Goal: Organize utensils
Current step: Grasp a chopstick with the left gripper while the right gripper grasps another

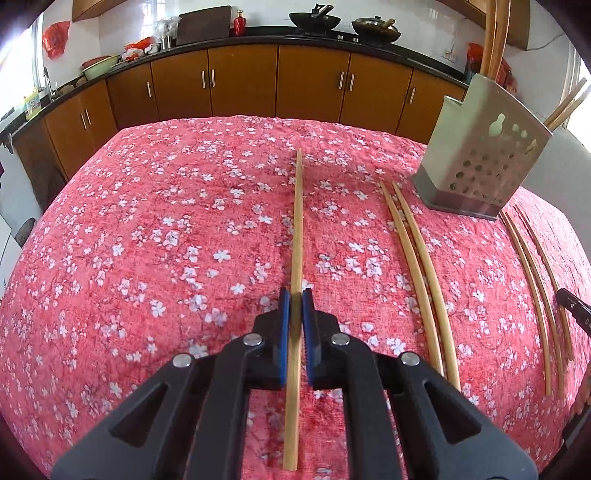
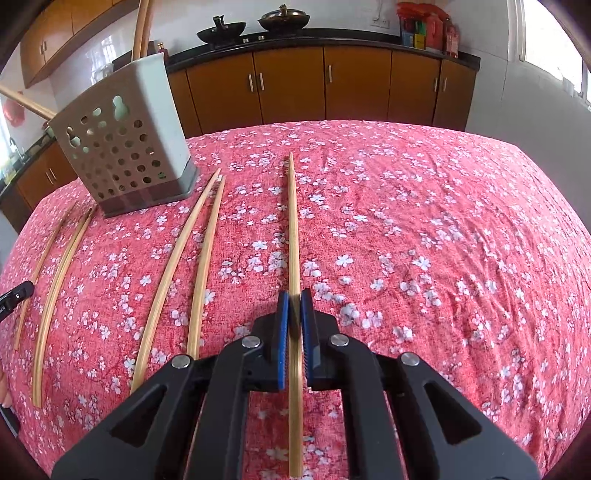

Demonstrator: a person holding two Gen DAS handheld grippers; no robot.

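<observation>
Kitchen: brown cabinets (image 1: 243,81) under a dark counter, two woks (image 1: 314,18) on the stove at the back, and a tabletop (image 1: 147,221) covered in a red floral cloth. Our left tongs (image 1: 296,295) are clamped on a chopstick (image 1: 298,206), blue pads (image 1: 283,306) pressing it from both sides; it runs straight ahead along the cloth, far tip toward the cabinets. To its right lies a loose pair of chopsticks (image 1: 410,251) just beside each other, then a perforated utensil holder (image 1: 480,162) standing on the cloth with a few sticks rising out of it, then another group of chopsticks (image 1: 532,280) near the right edge. Our right tongs (image 2: 294,295) are likewise closed on a single chopstick (image 2: 292,221), pointing straight ahead. In the right wrist view the holder (image 2: 125,147) sits far left, with a pair (image 2: 192,258) between it and the gripped stick, and two more sticks (image 2: 55,273) further left. Black tip of the other tool shows at each frame's edge. We cannot tell whether either gripped stick is lifted or resting on the cloth.
</observation>
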